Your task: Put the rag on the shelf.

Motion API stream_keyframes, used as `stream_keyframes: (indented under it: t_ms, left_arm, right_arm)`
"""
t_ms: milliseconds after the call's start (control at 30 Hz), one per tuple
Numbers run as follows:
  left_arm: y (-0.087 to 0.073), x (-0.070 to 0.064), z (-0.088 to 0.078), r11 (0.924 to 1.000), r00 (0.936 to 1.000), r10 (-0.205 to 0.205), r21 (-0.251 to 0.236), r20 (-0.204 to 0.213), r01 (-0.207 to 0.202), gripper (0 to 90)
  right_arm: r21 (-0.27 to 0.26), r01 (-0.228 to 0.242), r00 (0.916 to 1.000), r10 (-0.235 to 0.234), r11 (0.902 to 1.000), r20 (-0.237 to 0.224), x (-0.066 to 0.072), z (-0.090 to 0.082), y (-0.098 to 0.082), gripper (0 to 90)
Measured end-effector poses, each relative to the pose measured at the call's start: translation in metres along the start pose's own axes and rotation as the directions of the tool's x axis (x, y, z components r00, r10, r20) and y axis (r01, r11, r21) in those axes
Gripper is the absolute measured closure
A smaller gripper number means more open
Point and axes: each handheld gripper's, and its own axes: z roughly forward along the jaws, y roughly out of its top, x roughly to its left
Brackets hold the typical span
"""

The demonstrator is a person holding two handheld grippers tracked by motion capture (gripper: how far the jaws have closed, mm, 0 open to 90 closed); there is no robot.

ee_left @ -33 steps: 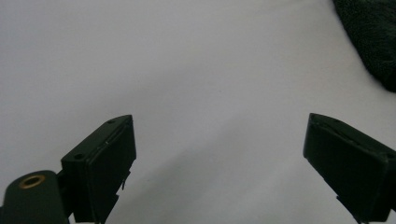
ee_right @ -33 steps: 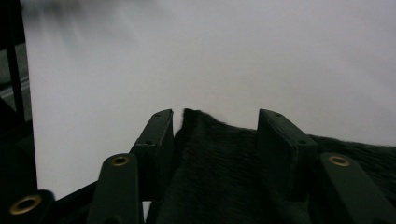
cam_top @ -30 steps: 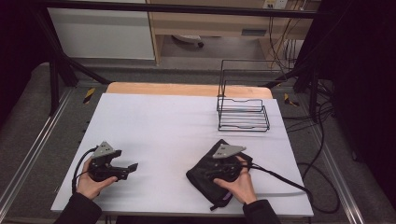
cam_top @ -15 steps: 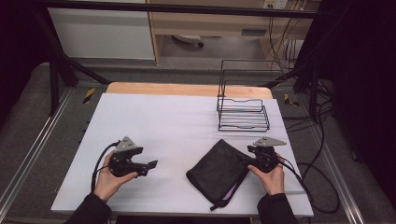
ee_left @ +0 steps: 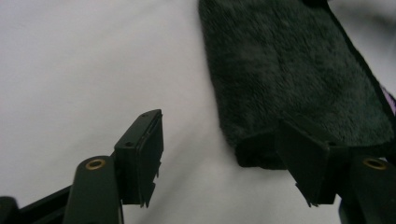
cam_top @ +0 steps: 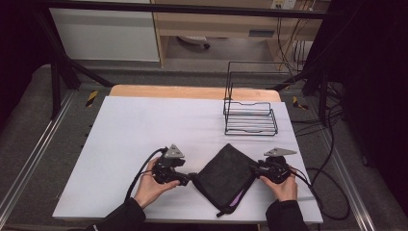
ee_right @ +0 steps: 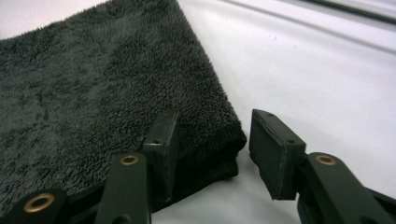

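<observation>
Cloth: a dark grey, fluffy folded cloth [cam_top: 225, 174] lies flat near the front edge of the white surface [cam_top: 144, 125], turned like a diamond. A bit of purple trim shows at its front corner.
Cloth up close: its soft pile and thick folded edge show in the right gripper view [ee_right: 102, 93], and its long side shows in the left gripper view [ee_left: 289, 74].
Left tongs: the left tongs [cam_top: 188, 179] sit low at the cloth's left corner. Their jaws are wide apart. One jaw is over the bare surface and the other is at the cloth's corner, with nothing pinched between them [ee_left: 233, 154].
Right tongs: the right tongs [cam_top: 253, 168] sit at the cloth's right corner. Their jaws are apart too. One jaw rests on top of the cloth and the other is just off its edge, over the surface [ee_right: 212, 149].
Hands: a left hand [cam_top: 149, 187] and a right hand [cam_top: 283, 185] hold them.
Rack: a black wire rack [cam_top: 249, 113] stands upright at the far right of the surface, well apart from the cloth.
</observation>
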Motion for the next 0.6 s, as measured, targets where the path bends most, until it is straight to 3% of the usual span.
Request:
stream_keyframes:
  t_ms: [67,200,333,433,467,600]
  left_arm:
    - [-0.004,-0.001,0.008,0.9993,0.9999,0.012,0.037,0.007,-0.012,36.7]
    - [-0.012,0.001,0.019,0.9975,0.9983,-0.023,0.069,0.054,0.019,44.3]
    - [-0.014,-0.001,0.022,0.9971,0.9972,-0.032,0.071,0.068,0.027,48.2]
    - [-0.015,-0.002,0.022,0.9959,0.9936,-0.052,0.078,0.1,0.045,58.9]
    - [-0.015,-0.004,0.023,0.9951,0.9901,-0.066,0.081,0.124,0.056,67.2]
    - [-0.015,-0.009,0.022,0.996,0.9936,-0.048,0.08,0.102,0.04,77.1]
  right_arm:
    - [0.005,-0.016,0.9998,0.016,0.9999,-0.008,0.001,0.001,-0.001,57.0]
    - [0.014,-0.069,0.9966,0.07,0.9975,-0.044,-0.002,0.003,-0.002,60.5]
    - [0.015,-0.109,0.9913,0.11,0.9939,-0.073,-0.006,0.004,-0.002,62.2]
    - [0.02,-0.117,0.9893,0.118,0.9929,-0.086,-0.005,0.004,-0.002,67.5]
    - [0.023,-0.117,0.9885,0.119,0.9928,-0.093,-0.005,0.004,-0.002,70.4]
    - [0.024,-0.129,0.9852,0.13,0.9914,-0.111,-0.006,0.005,0.0,77.8]
